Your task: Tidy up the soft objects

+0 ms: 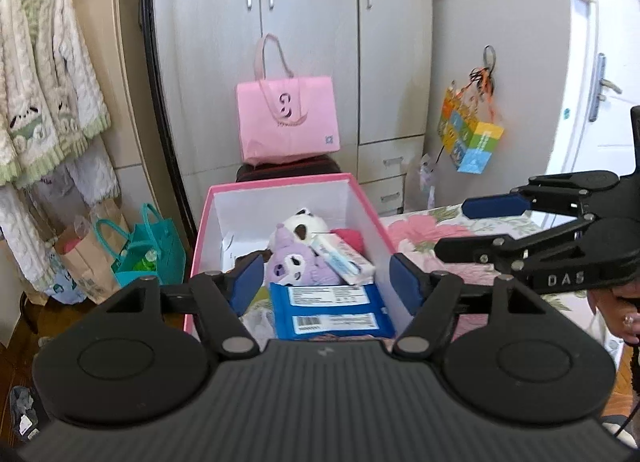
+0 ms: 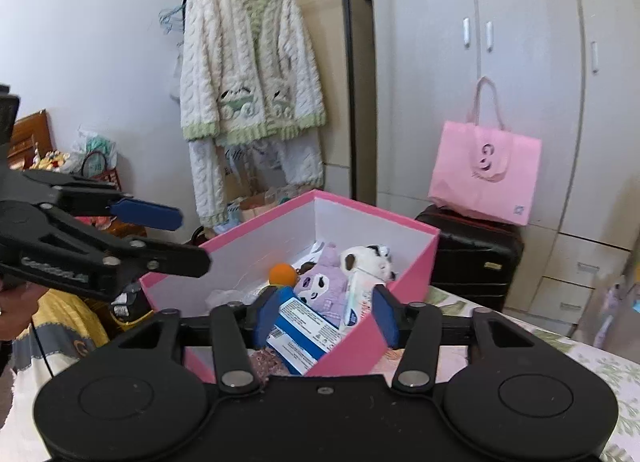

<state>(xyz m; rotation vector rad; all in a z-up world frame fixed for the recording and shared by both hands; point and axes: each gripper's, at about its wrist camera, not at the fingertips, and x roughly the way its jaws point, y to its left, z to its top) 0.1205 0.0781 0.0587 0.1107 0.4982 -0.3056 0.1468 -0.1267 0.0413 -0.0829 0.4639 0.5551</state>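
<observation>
A pink box [image 1: 370, 205] with white inner walls stands on the floral bed; it also shows in the right wrist view [image 2: 416, 266]. Inside lie a purple plush [image 1: 294, 262], a white panda plush [image 1: 304, 221], a blue tissue pack [image 1: 332, 312], a white pack [image 1: 344, 260] and a red soft item [image 1: 352, 238]. The right wrist view also shows an orange ball [image 2: 282, 274]. My left gripper [image 1: 326, 286] is open and empty above the box's near end. My right gripper [image 2: 326, 320] is open and empty at the box's near corner; it also appears in the left wrist view [image 1: 460, 227].
A pink tote bag [image 1: 288, 121] sits on a dark suitcase [image 2: 476, 258] behind the box. Grey wardrobes [image 1: 304, 21] fill the back. A knitted cardigan [image 2: 248, 61] hangs at left. Teal and paper bags [image 1: 132, 254] stand on the floor. A colourful bag [image 1: 472, 133] hangs at right.
</observation>
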